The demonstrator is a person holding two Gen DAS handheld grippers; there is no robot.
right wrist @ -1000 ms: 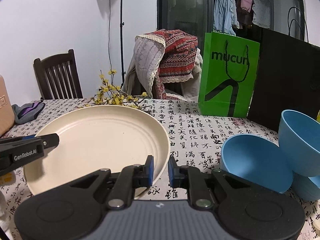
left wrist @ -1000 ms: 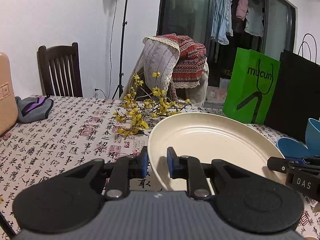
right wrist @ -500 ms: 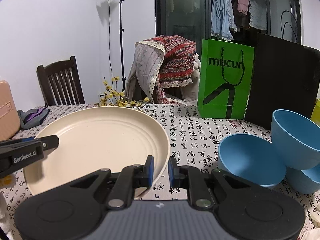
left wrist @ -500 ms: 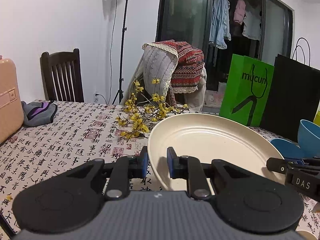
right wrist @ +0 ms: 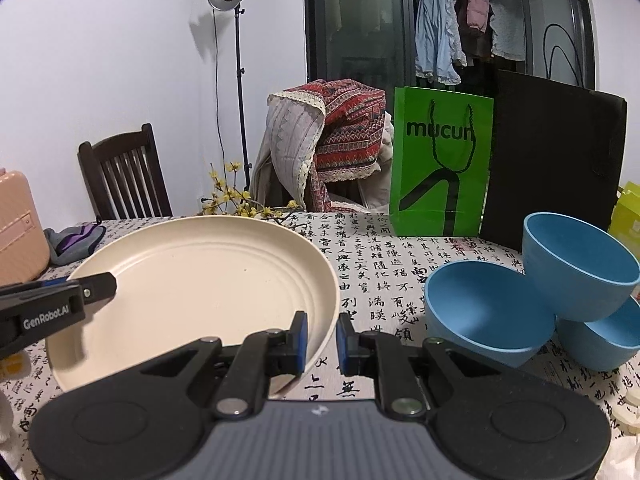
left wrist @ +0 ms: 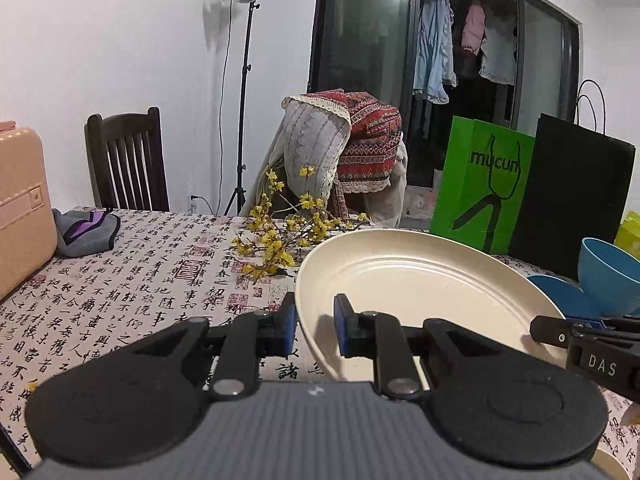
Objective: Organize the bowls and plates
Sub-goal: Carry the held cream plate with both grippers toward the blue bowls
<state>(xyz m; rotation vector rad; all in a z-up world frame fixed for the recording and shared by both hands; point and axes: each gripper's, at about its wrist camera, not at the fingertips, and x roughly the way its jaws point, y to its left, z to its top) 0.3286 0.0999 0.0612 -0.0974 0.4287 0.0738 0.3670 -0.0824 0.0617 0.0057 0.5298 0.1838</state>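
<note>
Right wrist: blue bowls (right wrist: 488, 312) beside cream plate (right wrist: 192, 292)

- Plate (right wrist: 200, 280) left of three bowls (right wrist: 480, 312) on the tabletop (right wrist: 376, 248).
- Shopping bags (right wrist: 440, 160) stand behind the bowls.
- Flowering branches (left wrist: 280, 232) lie behind the plate.

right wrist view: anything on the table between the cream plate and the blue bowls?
Nothing. In the right wrist view, only bare printed tablecloth shows between the cream plate and the nearest blue bowl.
</note>
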